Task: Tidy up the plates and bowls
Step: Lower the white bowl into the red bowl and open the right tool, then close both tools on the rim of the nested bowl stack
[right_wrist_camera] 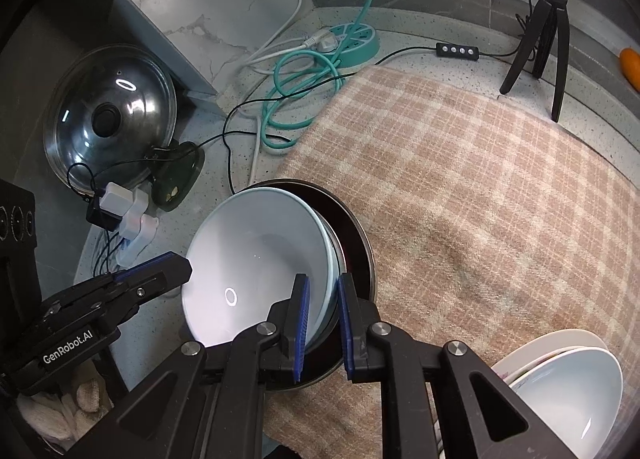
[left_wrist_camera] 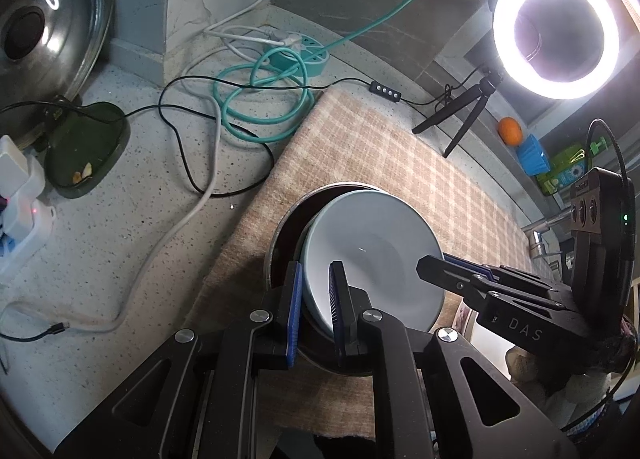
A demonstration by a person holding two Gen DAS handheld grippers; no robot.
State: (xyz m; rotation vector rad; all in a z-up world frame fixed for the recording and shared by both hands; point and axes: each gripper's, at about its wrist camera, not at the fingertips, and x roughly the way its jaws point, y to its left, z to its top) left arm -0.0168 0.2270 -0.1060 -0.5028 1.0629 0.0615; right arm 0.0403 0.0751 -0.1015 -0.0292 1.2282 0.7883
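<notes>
A pale blue bowl (left_wrist_camera: 372, 243) (right_wrist_camera: 256, 251) lies tilted inside a dark round pan (left_wrist_camera: 284, 231) (right_wrist_camera: 348, 227) on the checked cloth (right_wrist_camera: 480, 199). A second pale rim shows just under it in the right wrist view. My left gripper (left_wrist_camera: 316, 275) is shut on the bowl's near rim, one finger inside the bowl and one between bowl and pan. My right gripper (right_wrist_camera: 323, 283) clamps the opposite rim the same way. Each gripper shows in the other's view: the right gripper (left_wrist_camera: 432, 263) at the bowl's right edge, the left gripper (right_wrist_camera: 176, 267) at its left edge.
A stack of white bowls (right_wrist_camera: 568, 387) stands at the cloth's near right corner. Behind the cloth are a ring light (left_wrist_camera: 556, 31) on a tripod (right_wrist_camera: 548, 39), a teal power strip (left_wrist_camera: 304, 51) and tangled cables. A glass lid (right_wrist_camera: 108, 115) and a dark green dish (left_wrist_camera: 84, 147) are left.
</notes>
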